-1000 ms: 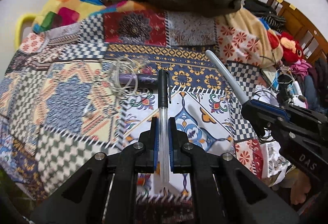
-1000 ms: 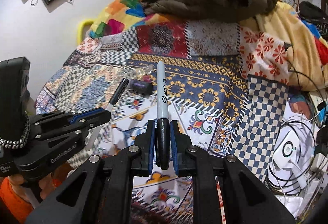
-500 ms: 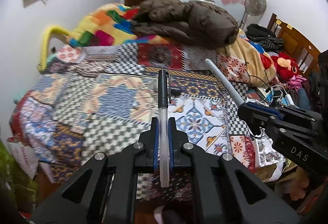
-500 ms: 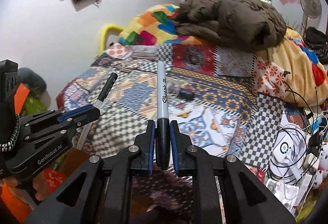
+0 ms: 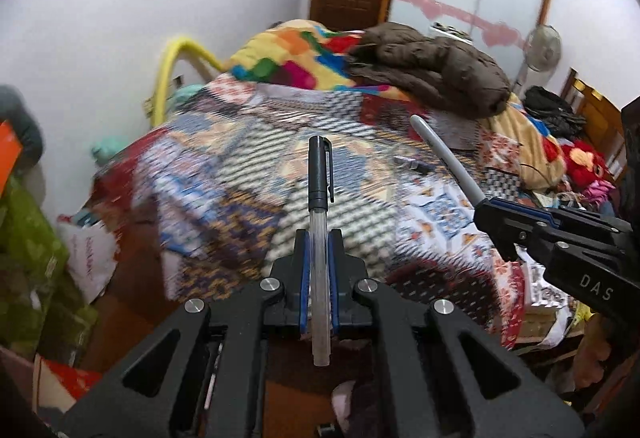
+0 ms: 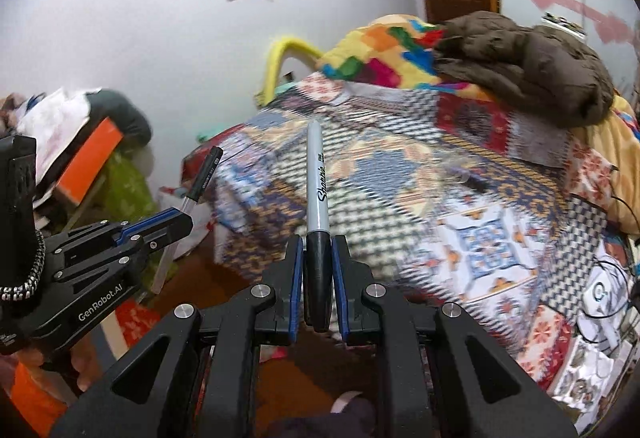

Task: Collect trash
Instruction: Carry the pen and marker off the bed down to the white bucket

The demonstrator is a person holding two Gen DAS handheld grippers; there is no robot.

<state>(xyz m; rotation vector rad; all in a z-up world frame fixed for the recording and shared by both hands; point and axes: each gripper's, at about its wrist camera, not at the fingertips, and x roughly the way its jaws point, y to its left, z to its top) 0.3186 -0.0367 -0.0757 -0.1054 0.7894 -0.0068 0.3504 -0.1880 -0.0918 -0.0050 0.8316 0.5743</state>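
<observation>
My left gripper (image 5: 319, 238) is shut on a clear ballpoint pen (image 5: 319, 213) with a black cap that sticks up and forward from the pads. My right gripper (image 6: 318, 242) is shut on a grey Sharpie marker (image 6: 317, 181), gripped at its black cap. Each gripper shows in the other's view: the right gripper (image 5: 484, 205) at the right with the marker (image 5: 444, 157), the left gripper (image 6: 182, 217) at the left with the pen (image 6: 202, 177). Both hang off the near edge of the bed with its patchwork quilt (image 5: 360, 173), above the floor. A small dark item (image 5: 412, 164) lies on the quilt.
A brown jacket (image 5: 432, 69) and a bright blanket (image 5: 288, 53) are piled at the far end of the bed. Green bags (image 5: 32, 258) and a white bag (image 5: 90, 258) crowd the floor at the left. Cables and white devices (image 6: 600, 294) lie at the right.
Both grippers have pulled back and up from over the quilt, past the bed's near edge, still holding the pen and the marker. The bed now looks smaller and farther away.
</observation>
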